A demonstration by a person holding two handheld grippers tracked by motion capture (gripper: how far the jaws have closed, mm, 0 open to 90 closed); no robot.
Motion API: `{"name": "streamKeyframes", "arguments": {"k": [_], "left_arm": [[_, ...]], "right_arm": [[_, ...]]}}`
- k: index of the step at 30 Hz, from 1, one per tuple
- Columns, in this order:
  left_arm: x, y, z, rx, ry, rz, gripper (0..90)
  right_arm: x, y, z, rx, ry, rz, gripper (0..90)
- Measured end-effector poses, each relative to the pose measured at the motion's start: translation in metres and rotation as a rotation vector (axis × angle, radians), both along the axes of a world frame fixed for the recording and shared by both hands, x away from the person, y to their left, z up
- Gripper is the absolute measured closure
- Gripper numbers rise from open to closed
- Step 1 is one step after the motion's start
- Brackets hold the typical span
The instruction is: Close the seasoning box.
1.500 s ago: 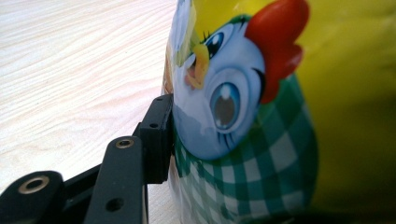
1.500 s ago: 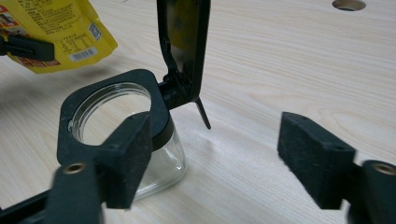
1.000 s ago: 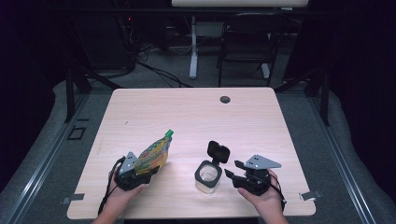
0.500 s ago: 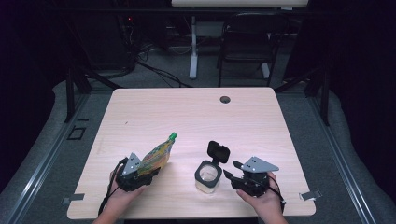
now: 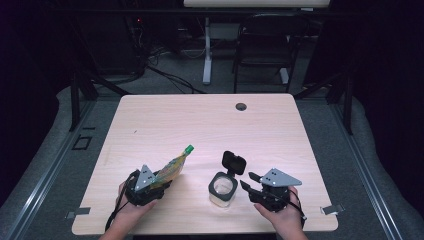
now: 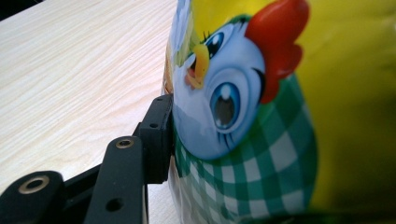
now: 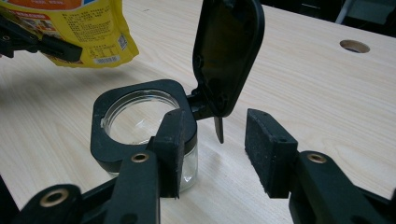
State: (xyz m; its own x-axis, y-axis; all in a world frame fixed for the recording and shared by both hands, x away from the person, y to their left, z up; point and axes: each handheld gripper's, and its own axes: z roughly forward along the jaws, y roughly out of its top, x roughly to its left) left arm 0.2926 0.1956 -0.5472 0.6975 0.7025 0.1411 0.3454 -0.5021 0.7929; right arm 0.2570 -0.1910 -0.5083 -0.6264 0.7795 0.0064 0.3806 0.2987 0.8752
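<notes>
Gripping the pouch (image 5: 172,167) in my left gripper (image 5: 145,187), I hold it tilted, its green cap (image 5: 189,148) raised and pointing away from me, toward the far side of the table (image 5: 200,125). In the left gripper view one black pad presses flat against the printed side of the pouch (image 6: 261,121), right by the cartoon chicken and its green check pattern; the other pad is hidden behind the bag.

The jar (image 5: 222,189) is my landmark. It stands upright on the table near the front edge, between my two hands, clear glass with a black collar. The pouch hangs to the left of the jar and apart from it, above the wood.

My right gripper (image 5: 260,187) sits just to the right of the jar, jaws open with nothing between them. They have just been closing. In the right gripper view (image 7: 215,154) one pad is close against the jar's collar (image 7: 140,121); whether it touches I cannot tell. The other pad stands clear over bare wood.

Behind the jar, its black lid (image 5: 233,163) stands flipped up on its hinge, leaning away from the mouth, which is uncovered.

Far beyond the jar, near the back edge of the table, is a round hole (image 5: 241,106).
</notes>
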Motion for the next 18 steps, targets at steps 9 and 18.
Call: {"name": "streamKeyframes", "arguments": {"k": [9, 18], "left_arm": [[-0.0025, -0.0042, 0.0, 0.046, -0.022, -0.011, 53.2], [-0.0039, -0.0084, -0.001, 0.065, -0.03, -0.023, 53.2]], "right_arm": [[-0.0043, 0.005, 0.0029, -0.03, -0.03, 0.017, 62.7], [-0.0072, 0.0069, 0.0054, -0.031, -0.047, 0.026, 66.2]]}}
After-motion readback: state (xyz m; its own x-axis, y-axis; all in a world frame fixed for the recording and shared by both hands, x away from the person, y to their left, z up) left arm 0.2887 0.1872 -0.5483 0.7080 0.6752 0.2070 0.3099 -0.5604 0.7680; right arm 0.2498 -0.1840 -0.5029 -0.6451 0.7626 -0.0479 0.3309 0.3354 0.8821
